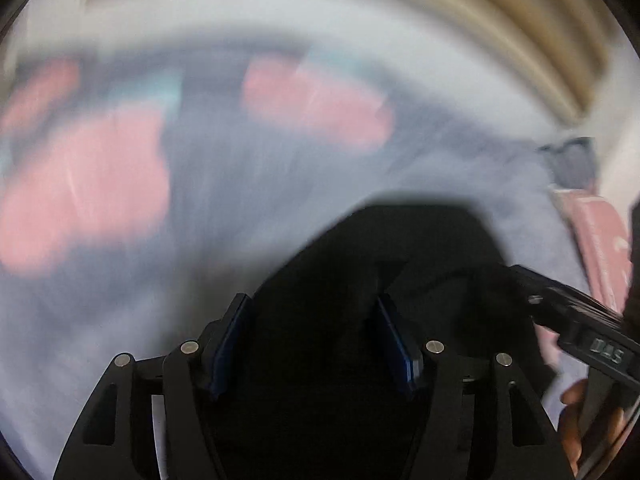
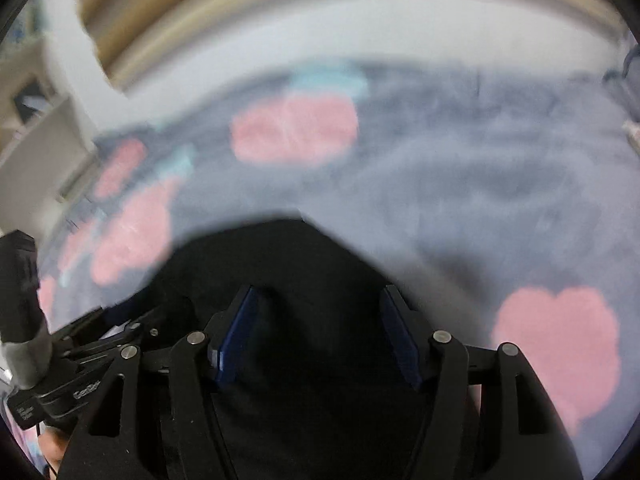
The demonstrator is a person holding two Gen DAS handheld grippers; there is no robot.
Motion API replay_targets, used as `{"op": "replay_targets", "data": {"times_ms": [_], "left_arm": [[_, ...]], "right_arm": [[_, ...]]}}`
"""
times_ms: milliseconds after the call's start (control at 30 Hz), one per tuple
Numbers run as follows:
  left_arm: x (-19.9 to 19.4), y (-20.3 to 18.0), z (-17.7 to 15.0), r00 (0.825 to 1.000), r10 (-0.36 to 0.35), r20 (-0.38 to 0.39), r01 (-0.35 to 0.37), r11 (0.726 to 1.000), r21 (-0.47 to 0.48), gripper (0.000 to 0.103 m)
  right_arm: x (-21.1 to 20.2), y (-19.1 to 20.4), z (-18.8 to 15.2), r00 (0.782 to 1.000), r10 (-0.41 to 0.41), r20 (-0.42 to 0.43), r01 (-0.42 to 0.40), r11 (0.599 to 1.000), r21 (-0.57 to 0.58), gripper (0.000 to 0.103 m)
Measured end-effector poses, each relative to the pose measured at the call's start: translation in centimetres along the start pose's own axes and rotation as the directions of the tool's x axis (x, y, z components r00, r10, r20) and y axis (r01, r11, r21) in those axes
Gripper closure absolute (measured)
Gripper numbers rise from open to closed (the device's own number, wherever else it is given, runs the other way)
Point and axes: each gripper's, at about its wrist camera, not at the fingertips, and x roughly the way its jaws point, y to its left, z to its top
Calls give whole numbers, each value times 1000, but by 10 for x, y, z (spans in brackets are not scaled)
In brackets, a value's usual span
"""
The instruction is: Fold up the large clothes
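The left hand-held gripper [image 1: 314, 346] stands with its blue pads [image 1: 230, 344] spread, and black cloth [image 1: 384, 248] fills the gap between them; whether the pads press on that cloth cannot be told, since the dark fabric swallows every edge. The right hand-held gripper [image 2: 318, 338] is the same: pads [image 2: 236, 336] apart, black cloth [image 2: 280, 264] bunched between and over them, grip uncertain. The two tools sit close side by side, each showing at the edge of the other's view, which suggests both are working one edge of the garment together, probably carrying it over to make a fold. The black cloth, the garment to be folded, lies directly under and ahead of both grippers on a bed, over a grey-blue cover [image 2: 460, 184] printed with pink shapes [image 2: 296, 132] and small teal marks. Both views are smeared, so detail beyond the fingers is poor. Farther off a pale band and a tan, ribbed surface [image 1: 520, 40] curve along the top, perhaps a headboard or curtain. A pink, patterned item [image 1: 600, 240] lies at the right edge of the left view. A person's fingers [image 1: 576, 420] show by the right tool's handle. Nothing seems to block the fold, though the bunched cloth hides its own edges.
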Motion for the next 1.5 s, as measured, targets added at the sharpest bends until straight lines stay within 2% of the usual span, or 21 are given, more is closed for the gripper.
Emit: {"op": "replay_targets", "data": {"times_ms": [33, 67, 167, 333, 433, 467, 567, 667, 767, 867, 900, 933, 1033, 1133, 1267, 1300, 1367, 1400, 1433, 1467, 1500], "left_arm": [[13, 11, -4, 999, -29, -38, 27, 999, -37, 36], [14, 19, -4, 998, -63, -27, 62, 996, -57, 36], [9, 17, -5, 998, -65, -2, 65, 997, -33, 36], [-23, 3, -12, 998, -31, 51, 30, 999, 35, 36], [-58, -9, -30, 997, 11, 73, -22, 988, 156, 36], [-66, -9, -37, 998, 35, 45, -42, 983, 178, 36], [-58, 0, -45, 999, 2, -49, 5, 989, 146, 36], [-31, 7, -51, 992, 65, -111, -48, 988, 149, 36], [-48, 7, -51, 998, 20, -56, -9, 982, 190, 36], [-82, 14, -42, 996, -86, 16, 81, 972, 222, 36], [-91, 17, -36, 993, -114, 34, 104, 969, 222, 35], [-96, 20, -28, 990, -136, 34, 126, 968, 217, 35], [-93, 26, -8, 982, -189, 13, 183, 964, 194, 35], [-74, 31, 10, 983, -184, 14, 179, 971, 157, 35], [-29, 31, 16, 981, -183, -71, 188, 979, 78, 35], [-23, 32, 14, 975, -204, -83, 210, 976, 59, 35], [-11, 37, 9, 948, -302, -98, 304, 953, 10, 35], [-8, 37, 6, 943, -318, -96, 320, 947, 4, 35], [-5, 35, 5, 945, -312, -97, 315, 949, 15, 35], [-6, 33, 4, 949, -302, -93, 306, 951, 32, 40], [-9, 27, 2, 955, -284, -90, 290, 954, 71, 61]], "right_arm": [[14, -3, -6, 999, -9, -37, 9, 1000, 6, 39], [27, -6, -10, 998, -5, -68, 6, 1000, 8, 39], [35, -17, -17, 999, 15, -43, -14, 1000, 19, 39], [-6, -9, -19, 1000, 31, -3, -31, 999, -31, 39], [-46, -5, -30, 999, 47, 5, -46, 994, -95, 39], [-53, -5, -34, 999, 39, -2, -39, 992, -116, 39], [-47, -10, -52, 996, -5, -88, -7, 990, -144, 39], [-13, -19, -69, 982, -21, -187, -5, 991, -137, 39], [-20, -14, -66, 988, -15, -153, -11, 986, -167, 37], [-46, -15, -56, 995, 45, -92, -62, 979, -195, 36], [-54, -17, -52, 996, 59, -72, -72, 978, -196, 31], [-60, -21, -48, 996, 68, -57, -78, 979, -190, 27], [-68, -33, -34, 997, 77, -8, -77, 985, -155, 27], [-64, -46, -21, 994, 103, 28, -100, 990, -102, 24], [-21, -59, -10, 993, 92, -68, -95, 994, -48, 24], [-11, -59, -12, 993, 80, -86, -84, 995, -50, 24], [4, -63, -18, 987, 101, -123, -106, 994, -39, 23], [9, -63, -20, 979, 135, -151, -141, 990, -27, 24], [15, -64, -23, 970, 166, -180, -170, 985, -7, 26], [17, -65, -24, 966, 183, -185, -185, 983, 2, 31], [18, -65, -24, 965, 191, -180, -196, 981, -11, 45]]}}
